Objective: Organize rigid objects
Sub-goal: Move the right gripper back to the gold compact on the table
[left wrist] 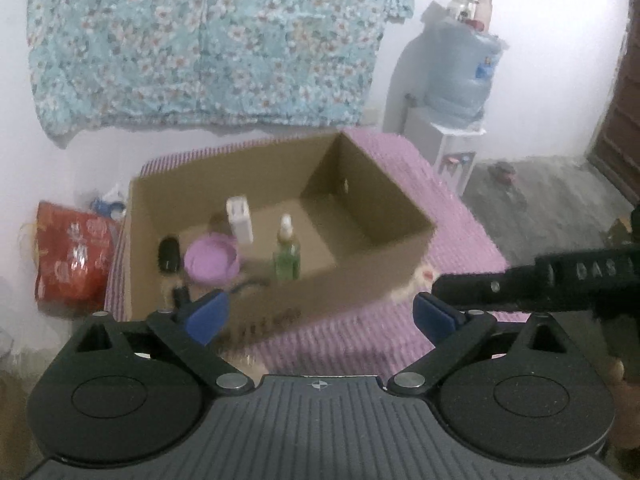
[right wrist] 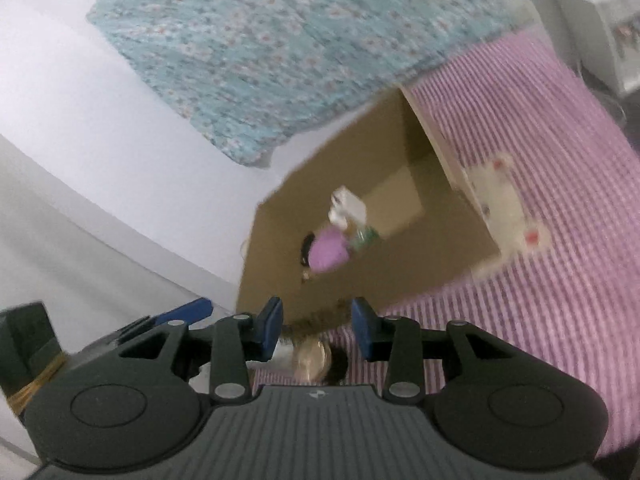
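An open cardboard box (left wrist: pixel 360 216) stands on a table under a purple striped cloth (left wrist: pixel 460 216). Inside it are a white adapter (left wrist: pixel 239 220), a green spray bottle (left wrist: pixel 286 254), a purple bowl (left wrist: pixel 212 260) and a black oval item (left wrist: pixel 169 255). My left gripper (left wrist: pixel 322 314) hangs open and wide before the box's near wall, with nothing between its pads. The right gripper's black body (left wrist: pixel 560 280) enters from the right. In the right wrist view the box (right wrist: pixel 400 264) appears tilted, and my right gripper (right wrist: pixel 318 328) is partly open. Its pads touch nothing. A round gold thing (right wrist: pixel 314 358) lies blurred below them.
A water dispenser with a large blue bottle (left wrist: pixel 460 72) stands right of the table. A red bag (left wrist: pixel 72 256) sits on the left. A floral cloth (left wrist: pixel 200 40) hangs on the wall behind. A pale item with red dots (right wrist: pixel 500 200) lies by the box's right wall.
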`<state>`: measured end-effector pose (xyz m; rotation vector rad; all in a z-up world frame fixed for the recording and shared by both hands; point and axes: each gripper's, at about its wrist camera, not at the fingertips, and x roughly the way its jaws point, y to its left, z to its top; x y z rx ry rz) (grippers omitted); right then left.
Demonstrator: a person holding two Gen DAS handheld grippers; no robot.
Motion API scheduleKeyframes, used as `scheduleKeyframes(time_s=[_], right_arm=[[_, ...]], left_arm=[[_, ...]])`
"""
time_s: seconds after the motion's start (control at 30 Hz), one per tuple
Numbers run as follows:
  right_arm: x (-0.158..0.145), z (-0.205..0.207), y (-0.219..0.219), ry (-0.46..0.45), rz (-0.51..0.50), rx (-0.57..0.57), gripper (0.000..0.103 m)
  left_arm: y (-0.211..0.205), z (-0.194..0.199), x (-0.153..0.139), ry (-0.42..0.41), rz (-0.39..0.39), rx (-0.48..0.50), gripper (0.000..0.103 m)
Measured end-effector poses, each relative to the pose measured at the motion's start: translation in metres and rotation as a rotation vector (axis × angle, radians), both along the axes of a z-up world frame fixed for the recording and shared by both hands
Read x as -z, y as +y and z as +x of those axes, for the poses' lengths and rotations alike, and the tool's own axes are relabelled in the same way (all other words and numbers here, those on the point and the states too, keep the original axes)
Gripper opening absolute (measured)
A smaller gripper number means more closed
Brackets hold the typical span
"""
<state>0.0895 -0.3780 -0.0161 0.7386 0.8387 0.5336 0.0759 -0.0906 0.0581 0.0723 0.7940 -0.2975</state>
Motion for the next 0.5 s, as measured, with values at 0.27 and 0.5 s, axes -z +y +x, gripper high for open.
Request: scheduleKeyframes(time_s=[0.27, 0.5], right_arm=[[0.014, -0.006, 0.028, 0.049, -0.043, -0.057, 0.04], [0.033, -0.005, 0.056, 0.108, -0.055, -0.105, 0.041]], left_arm=[[0.021, -0.026, 0.039, 0.073, 0.037, -0.061, 0.099], [0.032, -0.028, 0.072, 0.105, 0.051, -0.089, 0.099]])
